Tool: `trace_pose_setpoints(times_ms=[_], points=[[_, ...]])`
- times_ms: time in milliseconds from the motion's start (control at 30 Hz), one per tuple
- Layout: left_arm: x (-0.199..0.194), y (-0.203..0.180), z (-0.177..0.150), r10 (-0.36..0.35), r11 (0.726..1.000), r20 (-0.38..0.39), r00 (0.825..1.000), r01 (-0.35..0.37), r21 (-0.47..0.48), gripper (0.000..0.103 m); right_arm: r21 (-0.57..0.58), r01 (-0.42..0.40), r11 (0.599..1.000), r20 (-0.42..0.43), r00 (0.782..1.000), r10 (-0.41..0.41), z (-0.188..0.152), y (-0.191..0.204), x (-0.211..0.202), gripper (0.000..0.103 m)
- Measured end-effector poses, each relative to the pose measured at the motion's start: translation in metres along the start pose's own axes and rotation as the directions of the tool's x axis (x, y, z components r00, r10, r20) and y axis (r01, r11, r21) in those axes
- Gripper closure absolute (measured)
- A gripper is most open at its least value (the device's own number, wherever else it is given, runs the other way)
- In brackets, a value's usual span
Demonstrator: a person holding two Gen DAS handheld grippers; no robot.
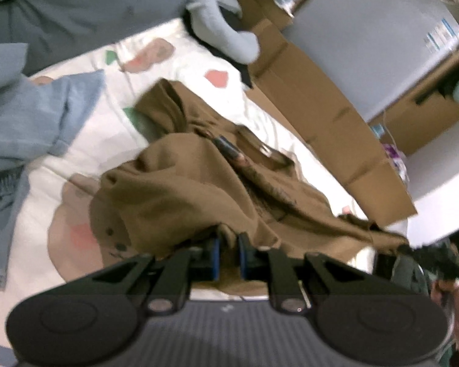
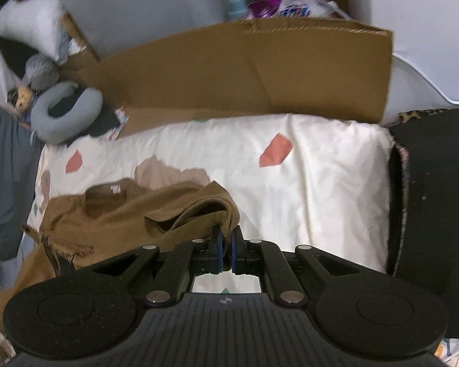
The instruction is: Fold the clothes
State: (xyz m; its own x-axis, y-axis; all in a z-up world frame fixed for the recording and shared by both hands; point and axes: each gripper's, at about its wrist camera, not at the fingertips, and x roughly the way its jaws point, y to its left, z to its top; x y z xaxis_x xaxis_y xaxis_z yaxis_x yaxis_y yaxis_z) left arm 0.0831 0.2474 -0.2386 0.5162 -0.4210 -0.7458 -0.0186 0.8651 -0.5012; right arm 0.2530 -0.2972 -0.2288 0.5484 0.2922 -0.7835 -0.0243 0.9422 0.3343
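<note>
A brown shirt (image 1: 180, 189) hangs crumpled above a white bedsheet (image 1: 85, 165) with coloured patches. My left gripper (image 1: 229, 238) is shut on a bunched edge of the brown cloth, which drapes over its blue pads. In the right wrist view the same brown shirt (image 2: 122, 217) trails off to the left, its collar and label showing. My right gripper (image 2: 226, 235) is shut on a folded hem or sleeve end of it. The other gripper and a hand (image 1: 446, 287) show at the lower right of the left wrist view.
Light blue denim clothes (image 1: 24, 122) lie at the left of the bed. A flattened cardboard sheet (image 2: 244, 70) stands along the far edge. A grey neck pillow (image 2: 64, 113) lies at the back left. A black object (image 2: 434, 208) borders the bed's right side.
</note>
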Motion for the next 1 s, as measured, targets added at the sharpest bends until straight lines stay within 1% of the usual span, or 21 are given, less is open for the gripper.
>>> trace_pose_setpoints(times_ms=[133,333,367,400,433,500,533,567,600,667,733,767,800,833,867,900,1000], points=[[-0.001,-0.017,-0.012,-0.019,1.0,-0.049,0.999,0.019,-0.004,0.09,0.013,0.016,1.0,0.03,0.999,-0.016,0.014,-0.008,-0.011,0.1],[0.004,-0.03,-0.035,-0.07,0.997,-0.139,0.988,0.065,-0.036,0.087,0.019,0.055,0.998,0.058,0.997,-0.056,0.043,-0.024,-0.015,0.1],[0.006,-0.031,-0.039,-0.068,0.997,-0.15,0.986,0.064,-0.035,0.087,0.016,0.063,0.998,0.061,0.996,-0.064,0.048,-0.026,-0.013,0.1],[0.007,-0.03,-0.041,-0.059,0.998,-0.158,0.986,0.053,-0.039,0.089,0.013,0.072,0.997,0.065,0.995,-0.072,0.053,-0.029,-0.011,0.1],[0.008,-0.03,-0.042,-0.05,0.998,-0.167,0.985,0.043,-0.043,0.088,0.011,0.081,0.997,0.07,0.994,-0.081,0.059,-0.031,-0.009,0.1],[0.011,-0.028,-0.043,-0.048,0.998,-0.193,0.98,0.038,-0.055,0.084,0.013,0.09,0.996,0.08,0.993,-0.09,0.07,-0.037,-0.004,0.1],[0.01,-0.026,-0.042,-0.047,0.998,-0.19,0.981,0.038,-0.052,0.082,0.012,0.092,0.996,0.085,0.992,-0.093,0.076,-0.039,-0.001,0.1],[0.009,-0.024,-0.041,-0.043,0.998,-0.177,0.983,0.036,-0.042,0.075,0.006,0.095,0.995,0.089,0.991,-0.095,0.081,-0.041,0.003,0.1],[0.01,-0.021,-0.039,-0.026,0.999,-0.172,0.985,0.022,-0.029,0.071,-0.001,0.099,0.995,0.089,0.991,-0.099,0.086,-0.043,0.008,0.1],[0.014,-0.015,-0.034,0.017,1.0,-0.16,0.987,-0.018,-0.004,0.052,-0.004,0.107,0.994,0.077,0.991,-0.106,0.089,-0.046,0.02,0.099],[0.022,-0.006,-0.027,0.058,0.998,-0.145,0.988,-0.056,0.017,0.046,-0.006,0.121,0.993,0.067,0.991,-0.12,0.09,-0.049,0.031,0.094],[0.025,-0.002,-0.023,0.074,0.997,-0.139,0.987,-0.072,0.024,0.046,-0.006,0.131,0.991,0.068,0.989,-0.13,0.087,-0.05,0.034,0.093],[0.03,0.003,-0.019,0.09,0.996,-0.134,0.987,-0.087,0.028,0.046,-0.006,0.135,0.991,0.067,0.989,-0.135,0.084,-0.051,0.036,0.083],[0.034,0.009,-0.016,0.106,0.994,-0.127,0.986,-0.103,0.032,0.046,-0.002,0.137,0.991,0.064,0.989,-0.137,0.079,-0.052,0.037,0.064],[0.039,0.014,-0.012,0.129,0.991,-0.118,0.985,-0.125,0.04,0.046,0.004,0.135,0.991,0.059,0.989,-0.135,0.073,-0.054,0.038,0.058],[0.042,0.016,-0.007,0.146,0.989,-0.111,0.983,-0.141,0.048,0.046,0.008,0.13,0.992,0.054,0.99,-0.13,0.067,-0.055,0.039,0.055],[0.052,0.023,0.007,0.193,0.98,-0.089,0.977,-0.187,0.072,0.046,0.024,0.116,0.993,0.031,0.993,-0.117,0.048,-0.058,0.039,0.055]])
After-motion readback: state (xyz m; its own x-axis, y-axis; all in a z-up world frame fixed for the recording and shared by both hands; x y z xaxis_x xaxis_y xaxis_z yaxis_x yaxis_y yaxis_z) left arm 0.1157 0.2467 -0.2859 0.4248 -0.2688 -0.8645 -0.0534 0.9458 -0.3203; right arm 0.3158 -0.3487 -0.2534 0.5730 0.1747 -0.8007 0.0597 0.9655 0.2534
